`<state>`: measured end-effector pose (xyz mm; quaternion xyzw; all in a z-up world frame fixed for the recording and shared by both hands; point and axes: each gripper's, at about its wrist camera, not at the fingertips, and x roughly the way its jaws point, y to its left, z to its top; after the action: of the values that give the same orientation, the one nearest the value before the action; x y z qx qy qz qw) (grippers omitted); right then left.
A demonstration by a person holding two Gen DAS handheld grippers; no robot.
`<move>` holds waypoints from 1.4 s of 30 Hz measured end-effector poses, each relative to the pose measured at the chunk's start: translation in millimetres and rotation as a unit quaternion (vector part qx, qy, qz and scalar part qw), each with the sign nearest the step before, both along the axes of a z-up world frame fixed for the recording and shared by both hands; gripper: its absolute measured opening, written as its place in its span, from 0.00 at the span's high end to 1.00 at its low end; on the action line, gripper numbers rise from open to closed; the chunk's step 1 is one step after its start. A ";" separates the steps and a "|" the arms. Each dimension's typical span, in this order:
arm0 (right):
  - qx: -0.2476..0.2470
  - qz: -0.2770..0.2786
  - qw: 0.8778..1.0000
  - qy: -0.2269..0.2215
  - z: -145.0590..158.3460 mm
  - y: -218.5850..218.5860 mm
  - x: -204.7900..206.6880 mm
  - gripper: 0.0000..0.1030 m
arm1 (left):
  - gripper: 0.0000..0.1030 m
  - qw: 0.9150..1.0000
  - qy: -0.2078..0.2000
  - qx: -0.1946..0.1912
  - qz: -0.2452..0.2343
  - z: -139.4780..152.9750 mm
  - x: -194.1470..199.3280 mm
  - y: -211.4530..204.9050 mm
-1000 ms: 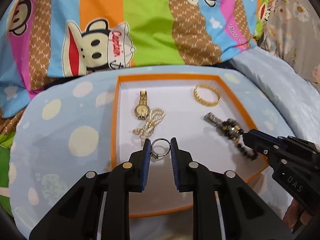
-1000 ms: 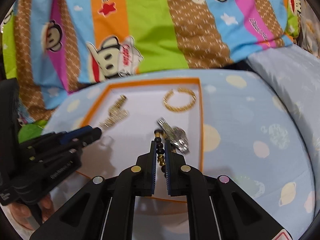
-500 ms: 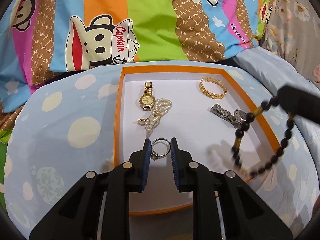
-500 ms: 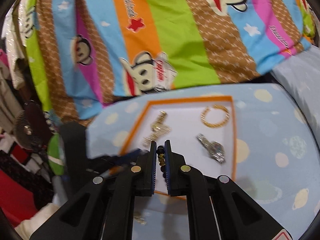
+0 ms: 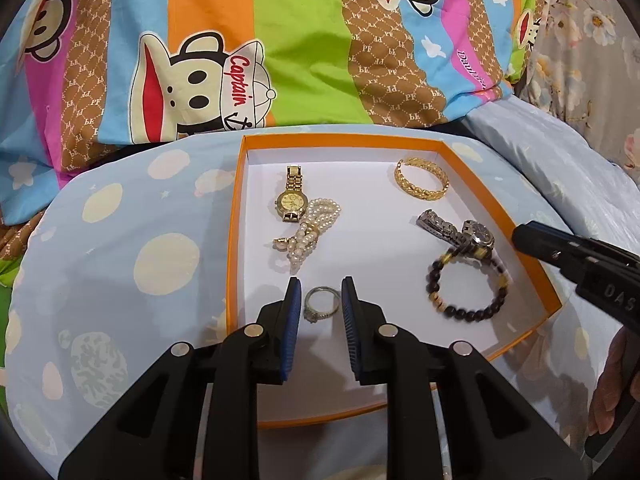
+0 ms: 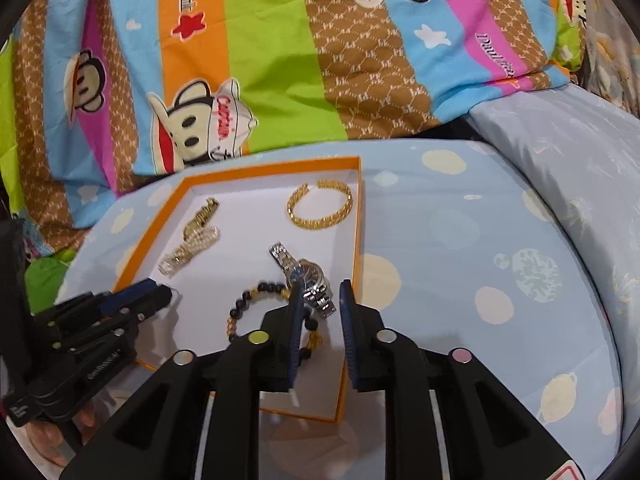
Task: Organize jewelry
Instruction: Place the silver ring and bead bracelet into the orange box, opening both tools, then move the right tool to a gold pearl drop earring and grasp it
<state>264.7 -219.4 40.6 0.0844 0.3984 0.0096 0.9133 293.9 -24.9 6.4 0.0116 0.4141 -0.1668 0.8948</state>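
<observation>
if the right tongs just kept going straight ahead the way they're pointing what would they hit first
Most likely the silver watch. It lies in the orange box just ahead of the open right tongs, with the black bead bracelet slightly left of that line. Depth is unclear, so they might pass above it.

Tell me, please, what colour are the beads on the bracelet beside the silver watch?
Mostly black, with a few gold beads; clearest in the left wrist view.

Striped monkey-print quilt (image 5: 248,52) behind — spotted blue cushion (image 5: 120,240) below.
</observation>
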 end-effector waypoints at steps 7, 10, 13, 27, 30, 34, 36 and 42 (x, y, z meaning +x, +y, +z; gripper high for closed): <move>-0.020 -0.003 0.999 -0.046 26.9 4.8 -35.1 0.71 | 0.63 0.997 -0.060 -0.034 0.035 31.4 -16.8 24.4; -0.021 -0.003 0.998 -0.058 32.0 6.8 -56.2 0.71 | 0.63 0.995 -0.061 -0.053 0.052 39.4 -23.5 39.7; -0.027 -0.003 0.998 -0.063 30.0 10.2 -75.6 0.69 | 0.63 0.994 -0.060 -0.062 0.068 42.0 -35.7 54.7; -0.023 0.030 0.999 -0.013 -11.9 34.5 -119.6 0.68 | 0.63 0.996 -0.015 -0.046 0.079 13.5 -101.7 74.4; -0.026 0.052 0.998 -0.009 -14.7 52.1 -125.6 0.68 | 0.63 0.997 -0.002 -0.040 0.070 8.7 -113.6 74.1; -0.019 0.076 0.997 0.000 -17.4 71.3 -125.3 0.68 | 0.61 0.998 0.000 -0.034 0.061 7.7 -126.9 72.6; -0.023 0.088 0.996 0.007 -20.1 81.1 -121.7 0.68 | 0.55 0.998 0.003 -0.028 0.055 6.4 -132.4 70.9; -0.018 0.112 0.993 0.038 -29.3 96.9 -101.6 0.68 | 0.55 0.998 0.009 -0.032 0.061 5.9 -132.3 73.9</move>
<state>163.1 -122.5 11.3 0.0234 0.4395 0.1013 0.8922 161.6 49.0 12.3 -0.0434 0.4168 -0.1250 0.8993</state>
